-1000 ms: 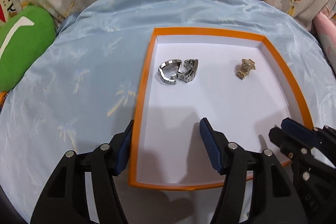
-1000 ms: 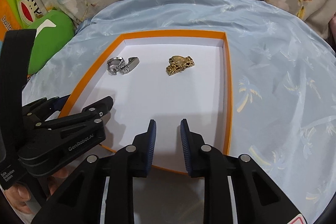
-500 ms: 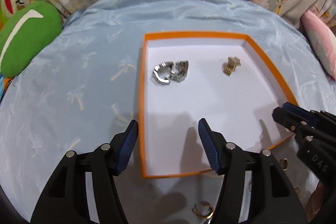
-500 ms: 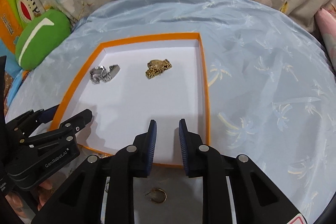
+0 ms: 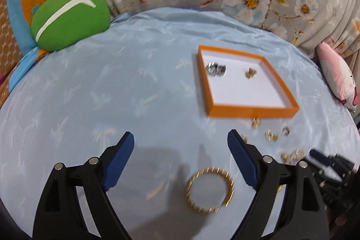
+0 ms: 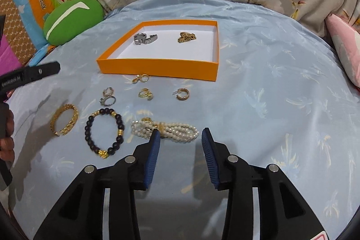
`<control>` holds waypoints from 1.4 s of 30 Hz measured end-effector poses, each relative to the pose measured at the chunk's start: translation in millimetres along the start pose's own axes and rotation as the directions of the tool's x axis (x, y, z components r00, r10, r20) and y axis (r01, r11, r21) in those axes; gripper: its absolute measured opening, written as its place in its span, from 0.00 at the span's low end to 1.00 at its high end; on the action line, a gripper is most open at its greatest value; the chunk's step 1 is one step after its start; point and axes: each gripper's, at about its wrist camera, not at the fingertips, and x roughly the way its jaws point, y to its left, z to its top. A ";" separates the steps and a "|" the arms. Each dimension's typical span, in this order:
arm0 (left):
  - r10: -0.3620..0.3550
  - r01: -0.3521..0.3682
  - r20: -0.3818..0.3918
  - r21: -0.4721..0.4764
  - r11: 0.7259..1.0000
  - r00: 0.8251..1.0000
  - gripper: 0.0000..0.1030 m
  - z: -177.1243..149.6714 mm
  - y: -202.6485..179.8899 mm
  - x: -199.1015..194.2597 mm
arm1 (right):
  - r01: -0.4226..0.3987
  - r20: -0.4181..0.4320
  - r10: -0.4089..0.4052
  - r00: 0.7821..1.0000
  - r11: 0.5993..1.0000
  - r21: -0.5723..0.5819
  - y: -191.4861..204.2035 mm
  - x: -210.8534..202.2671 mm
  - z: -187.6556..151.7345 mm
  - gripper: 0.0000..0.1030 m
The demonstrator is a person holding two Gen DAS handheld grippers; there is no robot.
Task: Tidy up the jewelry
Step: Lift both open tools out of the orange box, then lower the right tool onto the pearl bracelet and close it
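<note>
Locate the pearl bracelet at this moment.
In the right wrist view, the pearl bracelet lies on the blue cloth just ahead of the open right gripper, right of the dark bead bracelet and nearer the camera than the orange tray.

Silver watch (image 6: 145, 38) and gold watch (image 6: 186, 37) are sitting apart inside the orange tray (image 6: 157, 66). Pearl bracelet (image 6: 166, 128), dark beaded bracelet (image 6: 104, 132) and gold chain bangle (image 6: 64, 119) are lying flat in front of it, little hoop earrings (image 6: 182, 93) between.
</note>
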 end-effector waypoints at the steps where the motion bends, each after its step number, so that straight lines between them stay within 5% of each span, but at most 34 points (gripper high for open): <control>1: -0.001 0.001 -0.014 -0.001 1.000 1.000 0.81 -8.2 1.3 -0.7 | 0.019 0.010 -0.019 1.000 1.000 -0.011 2.6 -1.8 -0.5 0.55; 9: 0.021 -0.017 -0.076 0.050 0.999 0.997 0.82 -46.3 -15.0 9.4 | 0.019 -0.064 -0.018 0.998 1.000 0.014 6.2 16.2 3.2 0.58; 19: 0.018 -0.008 -0.120 0.084 0.996 0.993 0.88 -47.6 -23.2 20.6 | 0.027 -0.115 -0.026 0.993 1.000 0.008 15.8 33.8 10.9 0.63; 23: 0.024 -0.009 -0.134 0.107 0.994 0.991 0.86 -49.2 -27.3 22.7 | 0.038 -0.111 -0.036 0.993 0.999 0.010 16.3 33.4 11.5 0.57; 31: 0.027 -0.005 -0.132 0.162 0.987 0.991 0.78 -52.0 -38.0 21.9 | 0.030 -0.103 -0.026 0.994 0.999 0.037 15.5 30.3 11.2 0.22; 37: 0.016 0.005 -0.117 0.176 0.984 0.993 0.60 -53.5 -40.2 17.3 | 0.006 -0.122 0.001 0.993 0.998 0.056 17.3 21.6 4.6 0.18; 42: -0.003 0.022 -0.112 0.166 0.986 0.994 0.56 -53.5 -40.1 15.4 | -0.020 -0.135 0.029 0.990 0.997 0.072 18.4 15.9 0.5 0.18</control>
